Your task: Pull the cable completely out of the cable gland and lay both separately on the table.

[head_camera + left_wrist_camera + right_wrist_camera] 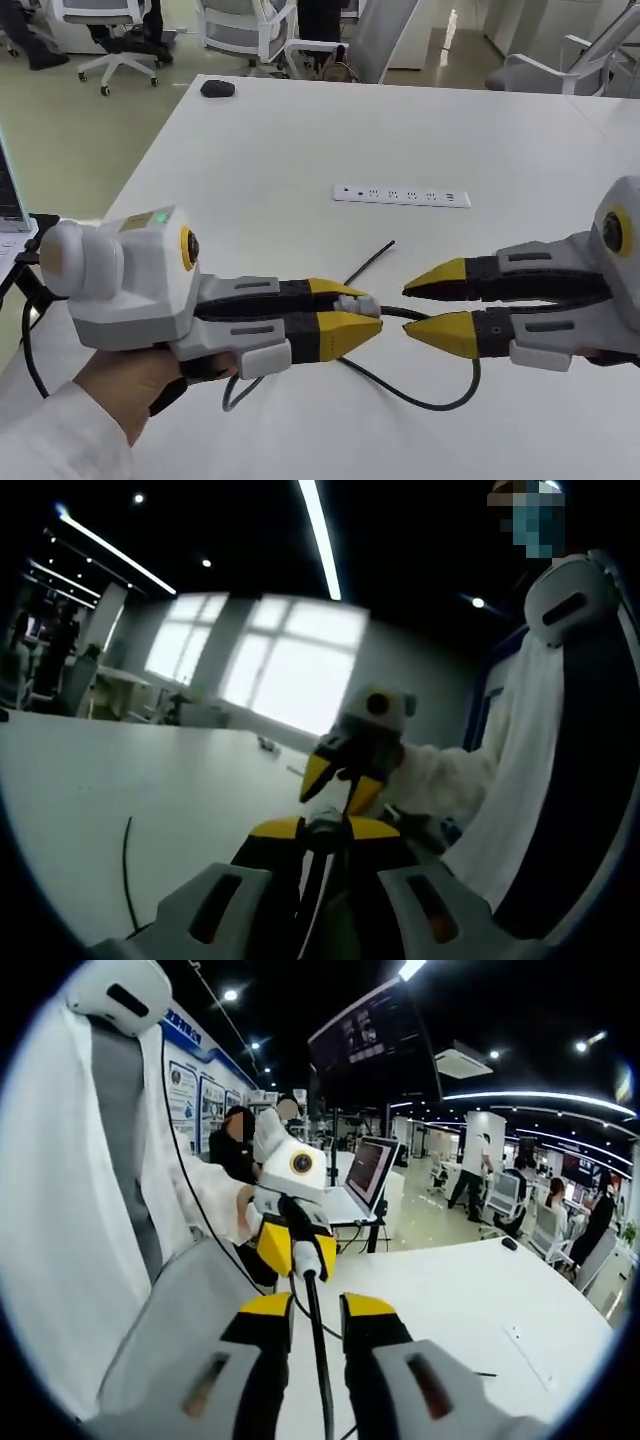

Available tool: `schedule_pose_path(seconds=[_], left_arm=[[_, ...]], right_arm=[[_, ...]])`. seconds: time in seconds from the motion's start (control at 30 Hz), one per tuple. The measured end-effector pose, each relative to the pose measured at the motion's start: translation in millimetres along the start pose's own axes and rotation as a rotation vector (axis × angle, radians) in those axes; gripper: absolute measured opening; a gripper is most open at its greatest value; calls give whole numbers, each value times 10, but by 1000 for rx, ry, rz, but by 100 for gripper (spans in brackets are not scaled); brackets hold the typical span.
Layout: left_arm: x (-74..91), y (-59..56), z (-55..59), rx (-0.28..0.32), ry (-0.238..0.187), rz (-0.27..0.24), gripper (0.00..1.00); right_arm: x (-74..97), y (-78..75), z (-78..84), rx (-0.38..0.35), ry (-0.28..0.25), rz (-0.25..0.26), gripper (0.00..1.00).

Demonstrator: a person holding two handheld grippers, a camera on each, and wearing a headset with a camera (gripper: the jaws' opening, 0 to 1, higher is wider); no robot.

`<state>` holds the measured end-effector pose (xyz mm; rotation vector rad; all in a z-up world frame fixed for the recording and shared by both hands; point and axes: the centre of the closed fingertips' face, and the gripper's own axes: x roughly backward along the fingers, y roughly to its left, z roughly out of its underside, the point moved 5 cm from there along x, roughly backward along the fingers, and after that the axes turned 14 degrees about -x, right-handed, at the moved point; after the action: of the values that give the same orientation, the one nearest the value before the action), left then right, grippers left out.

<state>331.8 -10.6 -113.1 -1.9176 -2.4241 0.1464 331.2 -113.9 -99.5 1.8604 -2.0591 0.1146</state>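
**Close on the cable beside the gland, then draw straight away**

The cable gland [364, 302], small and pale, is pinched between the jaws of the left gripper [371, 312] and held above the table [300, 150]. The black cable [440, 404] leaves the gland on the side facing the right gripper [405, 312]. That gripper's jaws stand apart, one above and one below the cable, gripping nothing. In the right gripper view the cable runs up the gap between them to the gland. Past that gripper the cable droops to the table and loops back beneath the gland. A free end lies beyond the gland, toward the power strip [400, 196].

This looks like the grab before the pull. The right jaws should close on the cable just beside the gland, where it runs straight. They should then draw along the gland's own axis while the left hand holds firm. A sideways pull would likely bind the cable or twist the gland out of its pinch. How much cable sits inside the gland cannot be told.

On the right gripper's side of the gland the table is bare, which leaves room for a long draw. The power strip lies well beyond the gland, and a mouse [217, 88] lies farther off near the far edge. The table's left edge runs behind the left gripper, so the gland is better laid toward the middle.
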Motion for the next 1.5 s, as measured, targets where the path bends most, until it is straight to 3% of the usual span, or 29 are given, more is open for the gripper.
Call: schedule_pose_path(seconds=[0.37, 0.73, 0.9, 1.03, 1.5], left_arm=[[17, -26, -9, -23, 3, 9, 17], [24, 9, -1, -14, 3, 0, 17], [26, 35, -27, 12, -38, -14, 17], [60, 66, -44, 9, -39, -26, 17], [151, 73, 14, -1, -7, -41, 17]], right_arm=[[-107, 42, -6, 29, 18, -43, 4], [-117, 20, 10, 38, 24, -30, 3], [-102, -2, -2, 44, 11, -22, 3], [-70, -40, 22, 59, 31, -4, 3], [97, -188, 422, 29, 95, 55, 3]])
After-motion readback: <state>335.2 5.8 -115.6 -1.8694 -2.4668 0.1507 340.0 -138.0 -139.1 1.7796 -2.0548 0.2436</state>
